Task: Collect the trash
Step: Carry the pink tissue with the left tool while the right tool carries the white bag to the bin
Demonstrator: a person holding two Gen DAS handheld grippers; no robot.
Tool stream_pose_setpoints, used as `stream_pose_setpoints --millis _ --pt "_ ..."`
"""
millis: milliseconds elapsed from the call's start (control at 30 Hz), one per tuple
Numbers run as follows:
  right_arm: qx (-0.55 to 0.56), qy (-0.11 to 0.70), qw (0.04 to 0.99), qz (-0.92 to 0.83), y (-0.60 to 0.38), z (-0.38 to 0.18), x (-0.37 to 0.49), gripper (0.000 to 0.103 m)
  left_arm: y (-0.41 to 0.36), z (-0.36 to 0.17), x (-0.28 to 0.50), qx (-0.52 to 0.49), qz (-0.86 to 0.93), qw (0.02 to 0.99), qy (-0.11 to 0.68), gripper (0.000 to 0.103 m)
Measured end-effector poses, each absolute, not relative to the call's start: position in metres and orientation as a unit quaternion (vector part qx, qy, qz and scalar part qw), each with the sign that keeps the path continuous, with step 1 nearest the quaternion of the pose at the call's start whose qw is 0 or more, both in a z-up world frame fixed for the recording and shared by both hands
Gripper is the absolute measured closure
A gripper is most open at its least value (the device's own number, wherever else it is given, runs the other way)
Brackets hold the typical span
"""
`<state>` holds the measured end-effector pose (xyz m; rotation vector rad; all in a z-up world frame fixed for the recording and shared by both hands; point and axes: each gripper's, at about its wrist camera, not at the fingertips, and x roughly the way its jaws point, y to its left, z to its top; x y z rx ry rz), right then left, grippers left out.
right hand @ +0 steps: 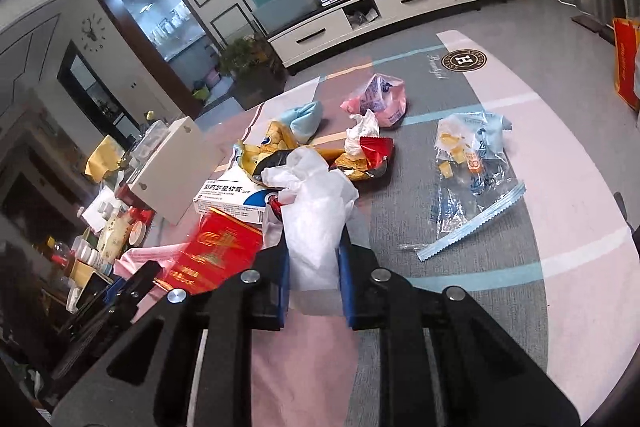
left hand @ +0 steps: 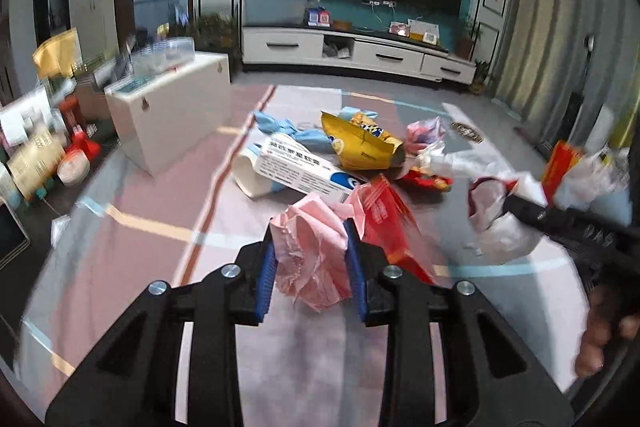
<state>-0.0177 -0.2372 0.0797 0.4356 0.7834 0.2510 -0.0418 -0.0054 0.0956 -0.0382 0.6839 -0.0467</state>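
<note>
At far left we see a white box (left hand: 168, 111) standing at the rug's (left hand: 152, 211) edge, with household clutter packed beyond it and a bare pink strip of rug open between box and trash. Next comes the litter heap: a white medicine carton (left hand: 304, 169), a yellow snack bag (left hand: 360, 143) and a red packet (left hand: 390, 223), touching or overlapping one another. Our left gripper (left hand: 310, 255) has its jaws drawn in to a narrow gap, clamped on a crumpled pink tissue (left hand: 312, 255) raised clear of the rug. To its right, the right gripper (right hand: 314, 269) likewise has its jaws nearly closed, pinching a white plastic wrapper (right hand: 316, 211). Farther right a clear zip bag (right hand: 468, 167) lies alone, apart from the heap, with open grey rug around it.
</note>
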Motion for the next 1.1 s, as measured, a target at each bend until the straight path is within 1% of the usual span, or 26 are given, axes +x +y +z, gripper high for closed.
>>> stream_pose_setpoints --millis 300,600,1100 --pt "0.215 0.366 0.897 0.124 -0.243 0.090 -0.023 0.082 0.007 0.095 -0.039 -0.104 -0.076 0.924 0.359 0.071" --pt "0.196 0.338 0.915 0.104 -0.245 0.113 -0.039 0.082 0.009 0.122 -0.058 -0.116 -0.092 0.935 0.322 0.070" --pt "0.144 0.301 0.942 0.043 -0.244 0.142 -0.064 0.082 0.002 0.143 -0.078 -0.115 -0.113 0.944 0.287 0.069"
